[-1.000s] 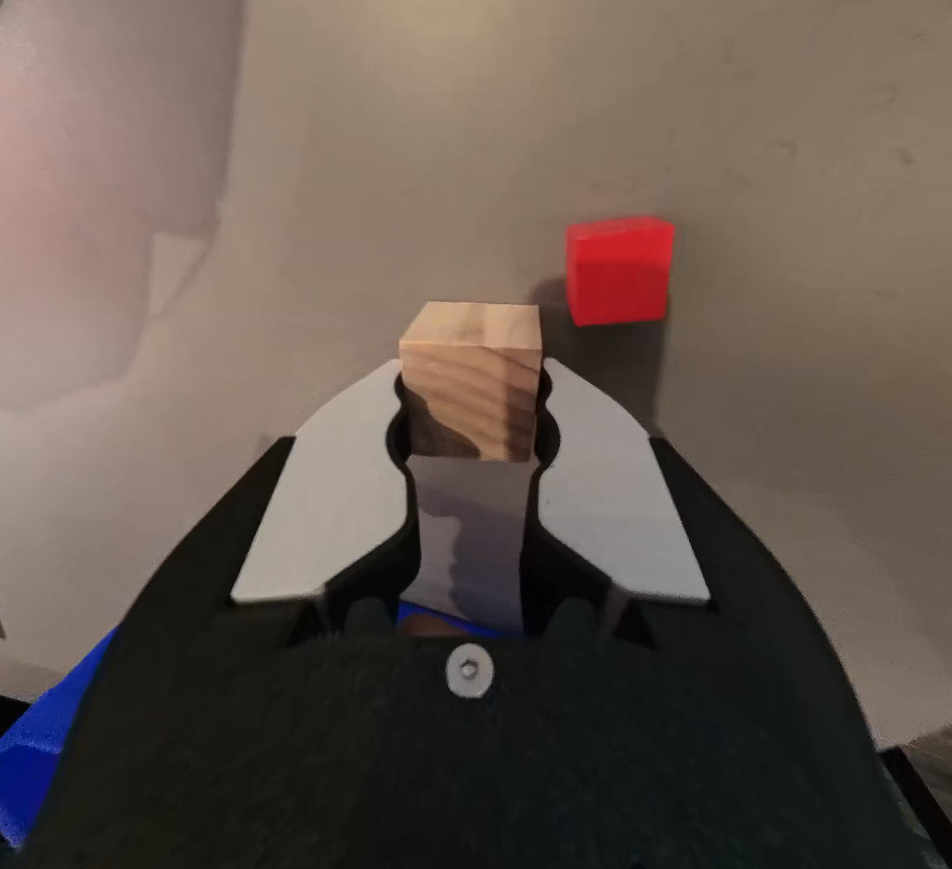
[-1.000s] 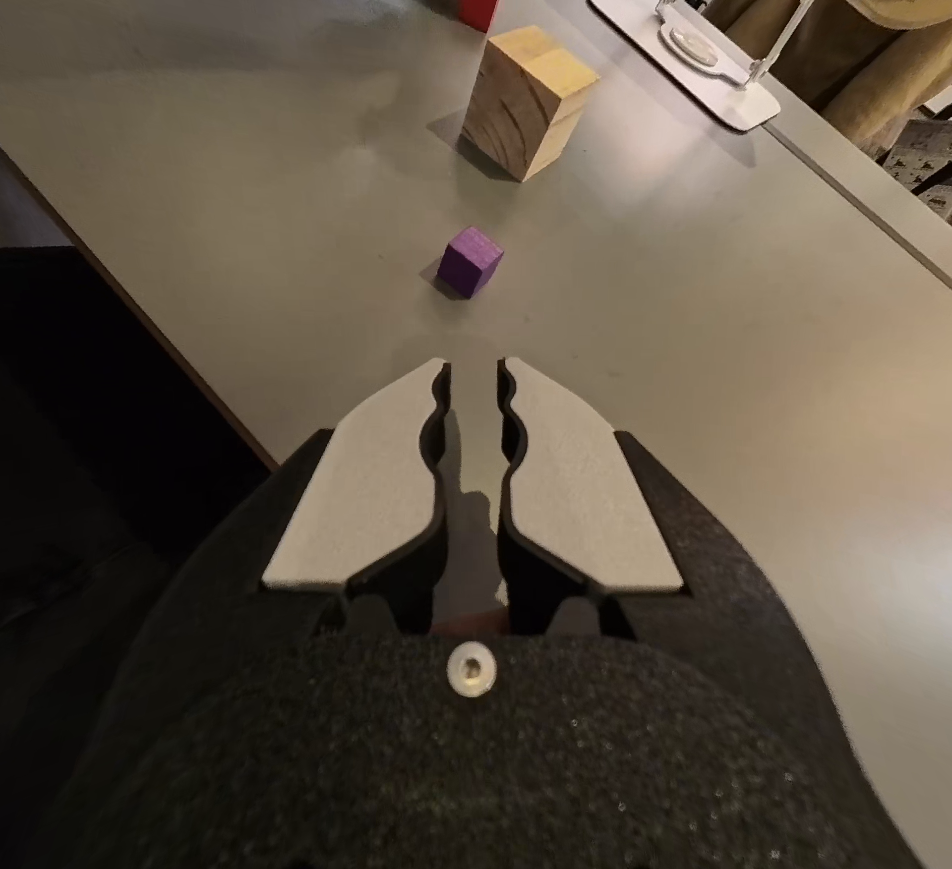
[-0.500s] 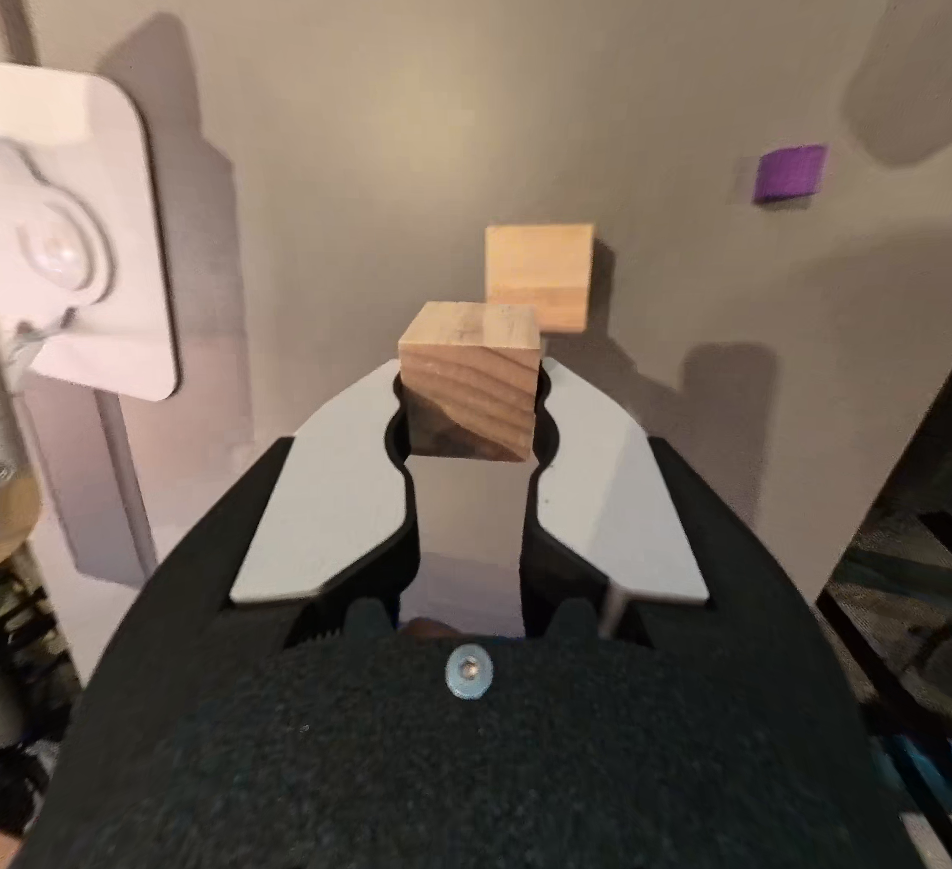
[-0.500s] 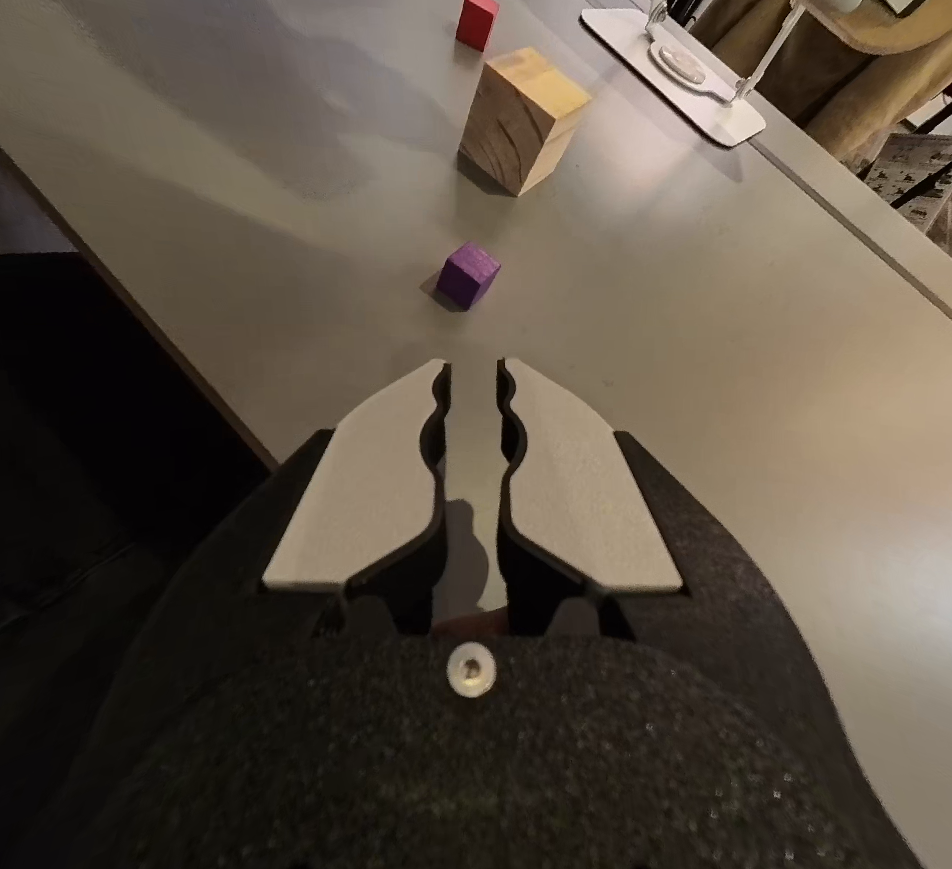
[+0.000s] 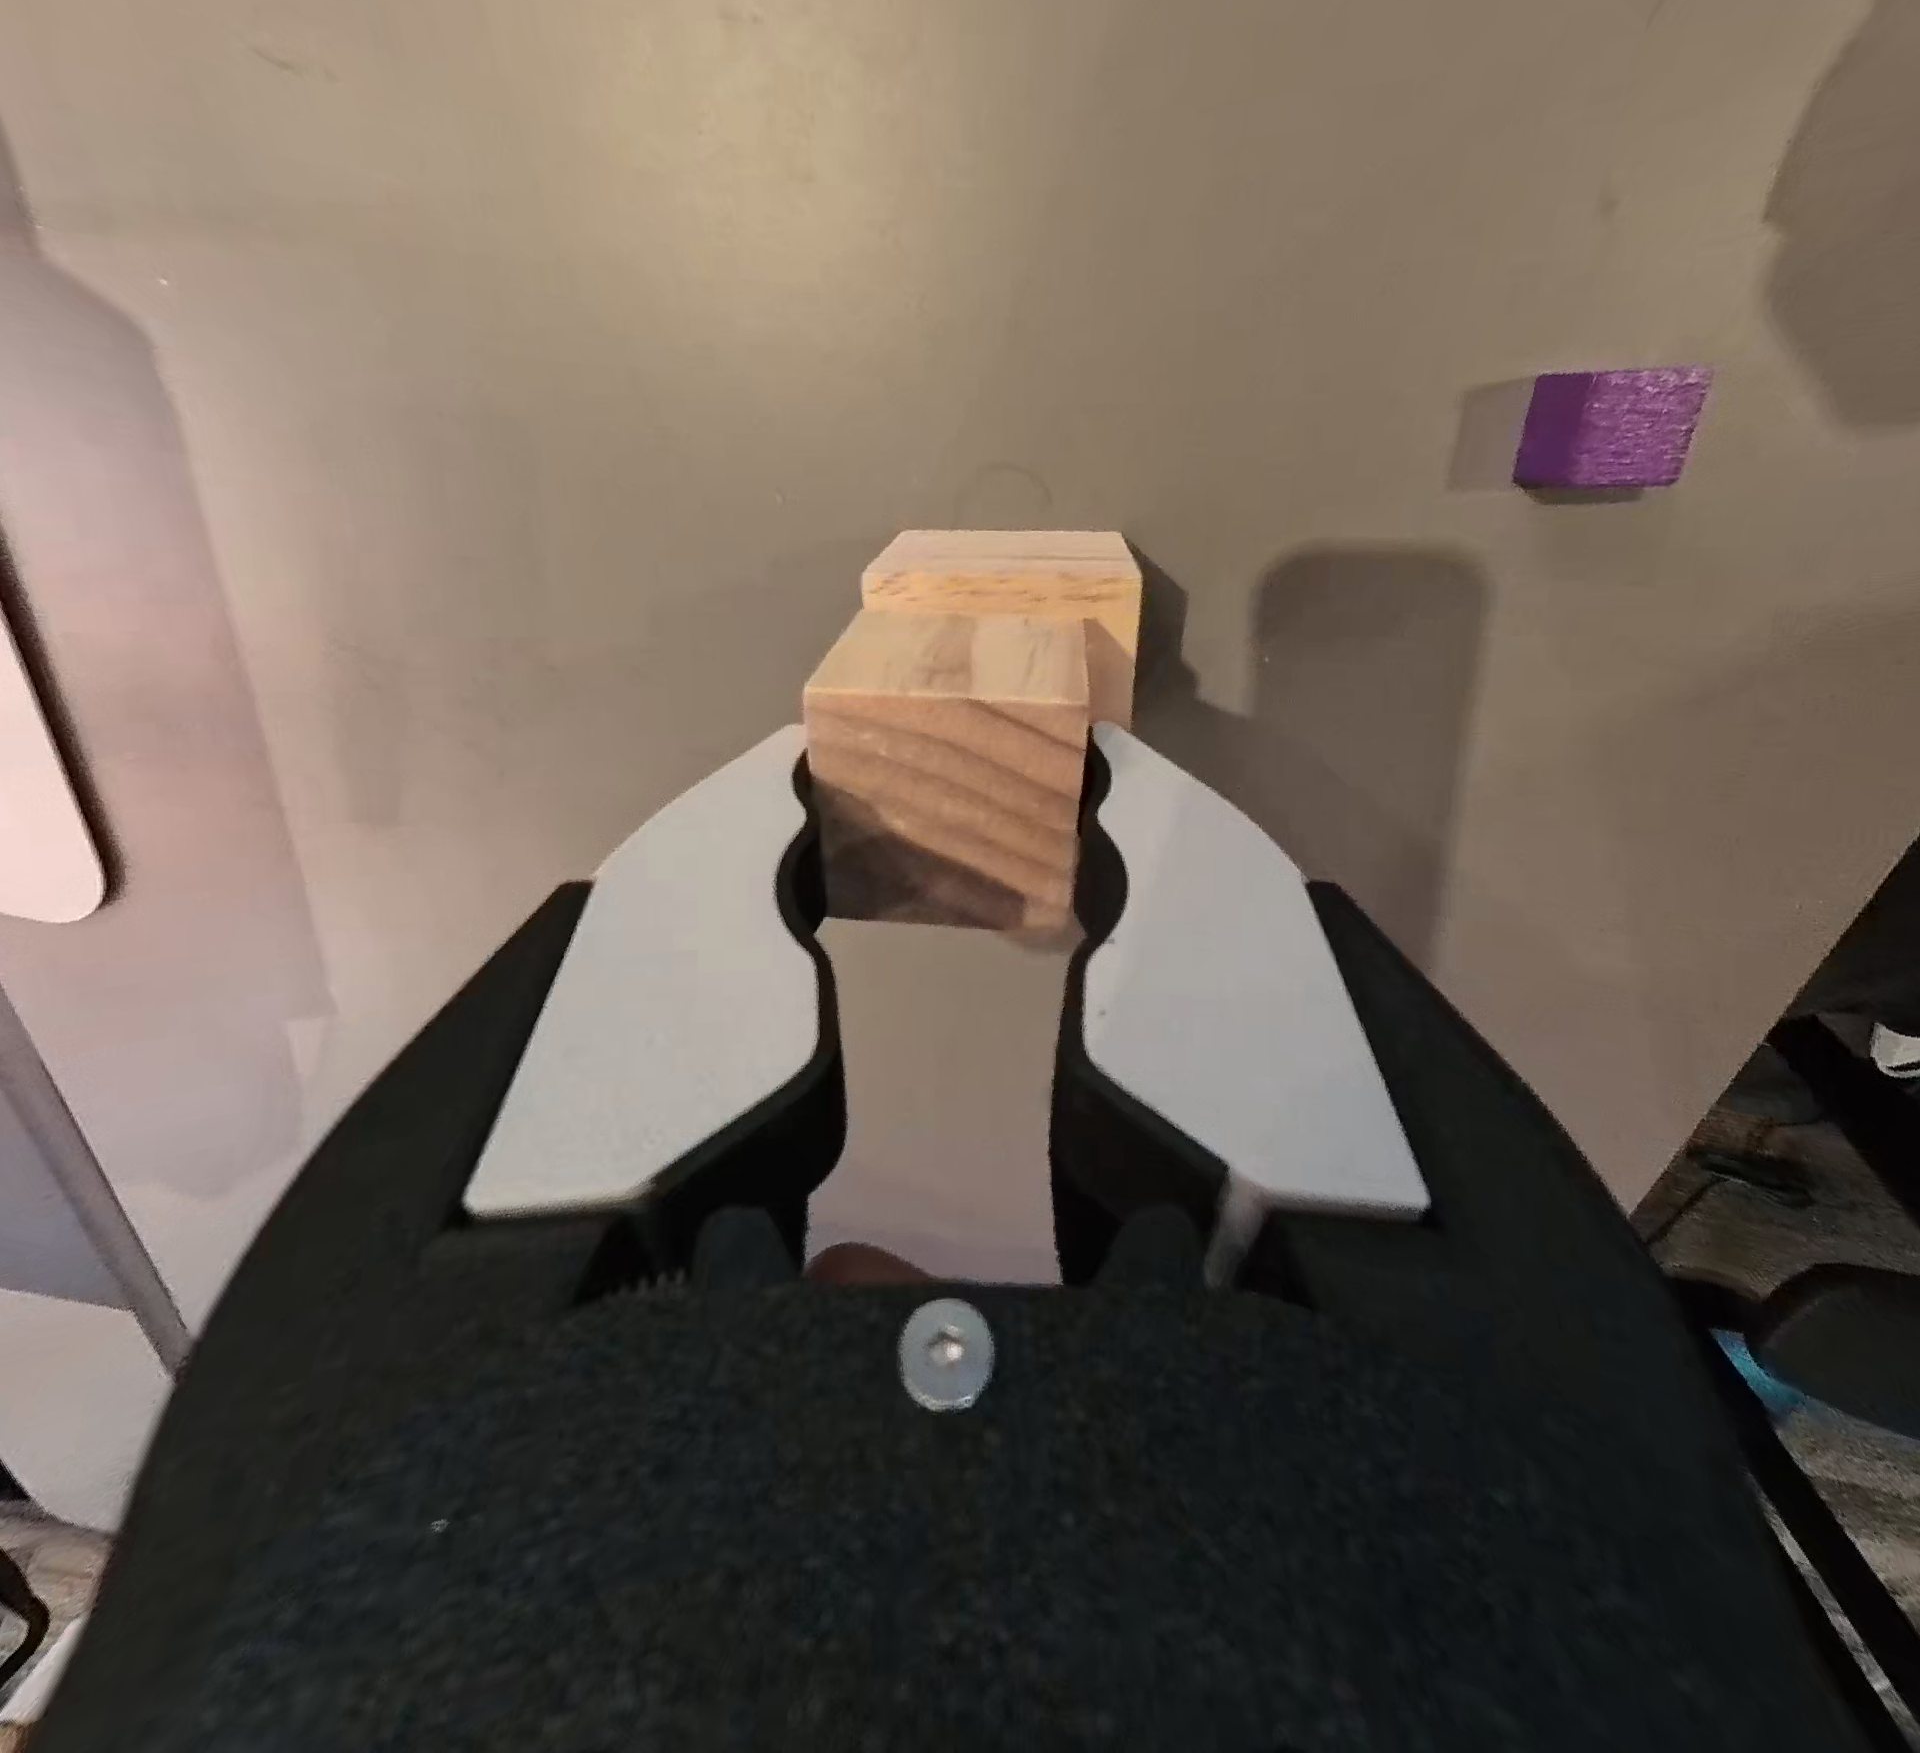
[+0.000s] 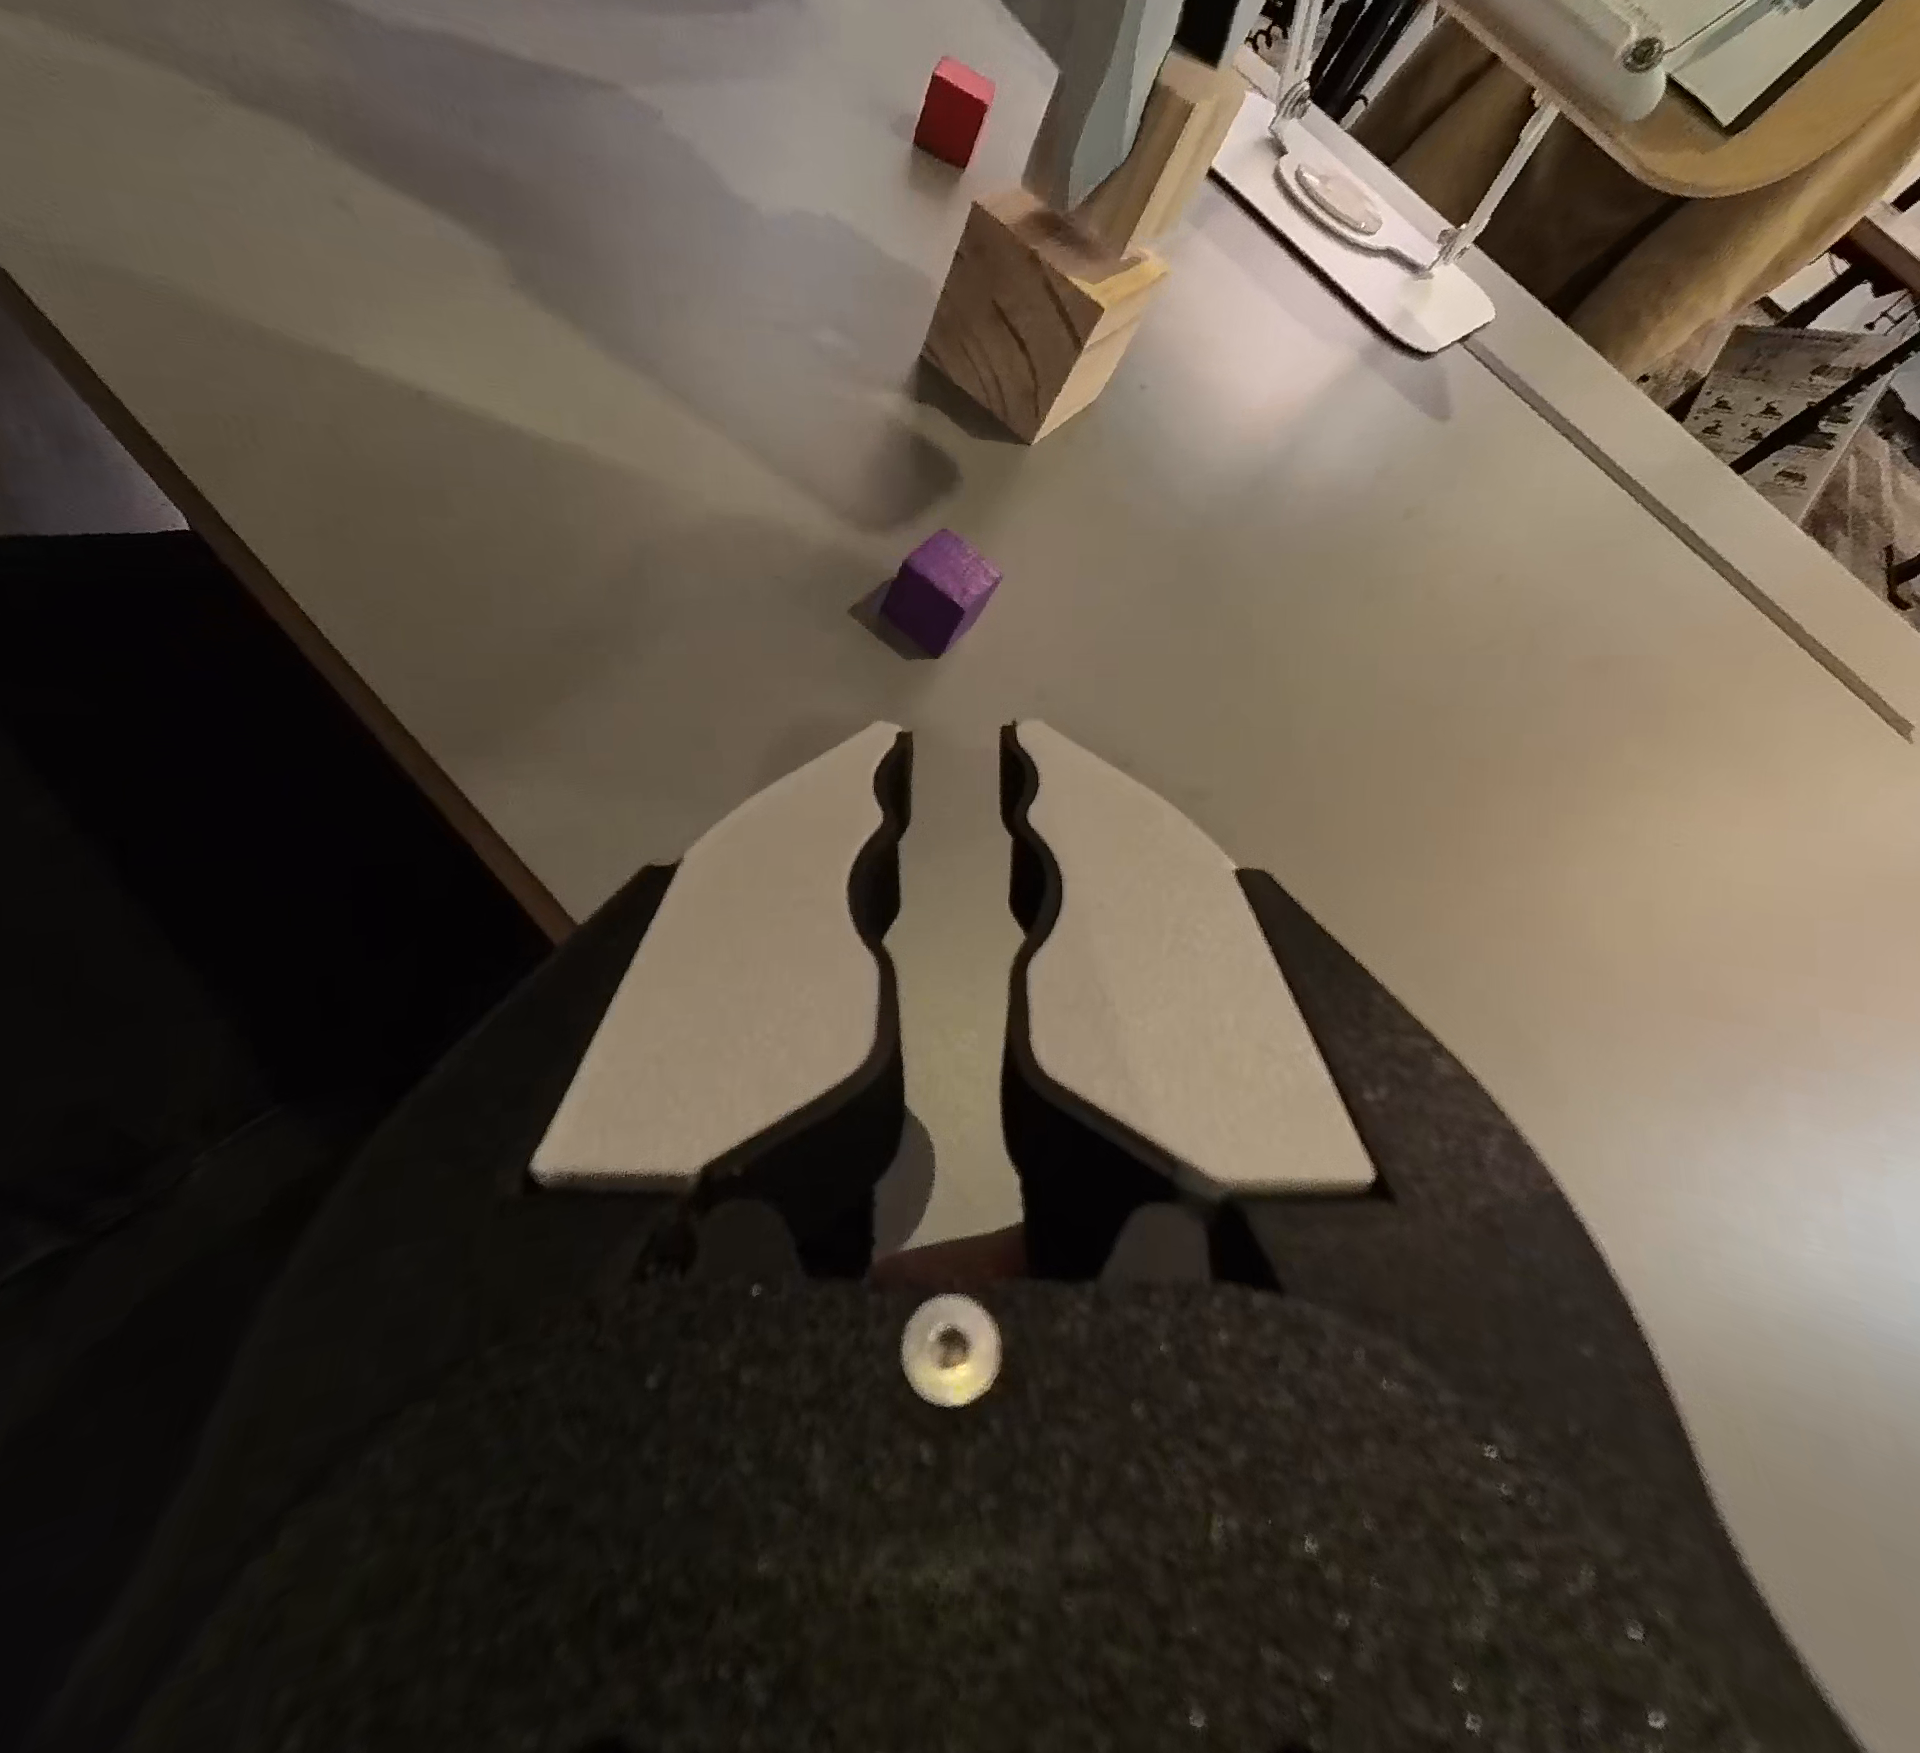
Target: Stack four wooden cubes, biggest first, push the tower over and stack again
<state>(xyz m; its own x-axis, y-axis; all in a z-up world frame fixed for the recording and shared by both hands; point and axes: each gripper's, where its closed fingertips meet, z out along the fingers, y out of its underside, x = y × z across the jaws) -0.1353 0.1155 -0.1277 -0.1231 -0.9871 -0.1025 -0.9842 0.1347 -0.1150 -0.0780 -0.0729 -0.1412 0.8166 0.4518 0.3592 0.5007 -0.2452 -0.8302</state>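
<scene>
Left gripper (image 5: pixel 948 758) clamped on the mid cube (image 5: pixel 945 789), right over the big cube (image 5: pixel 1112 597).

From my right cam the mid cube looks at or just above the big cube's (image 6: pixel 1023 332) top; I can't tell if they touch. Right gripper (image 6: pixel 956 747) hangs low over the table (image 6: pixel 1455 664), jaws narrow, holding nothing. Purple cube (image 6: pixel 940 589) sits just ahead of it, red cube (image 6: pixel 954 111) beyond the big one. White stand base (image 6: pixel 1382 249) far right.

At frame centre the left hand-held gripper (image 5: pixel 948 747) clamps a wooden cube (image 5: pixel 948 789), directly over a bigger wooden cube (image 5: pixel 1003 586) on the worktop (image 5: pixel 727 197). A purple cube (image 5: pixel 1610 428) sits at the right.
</scene>
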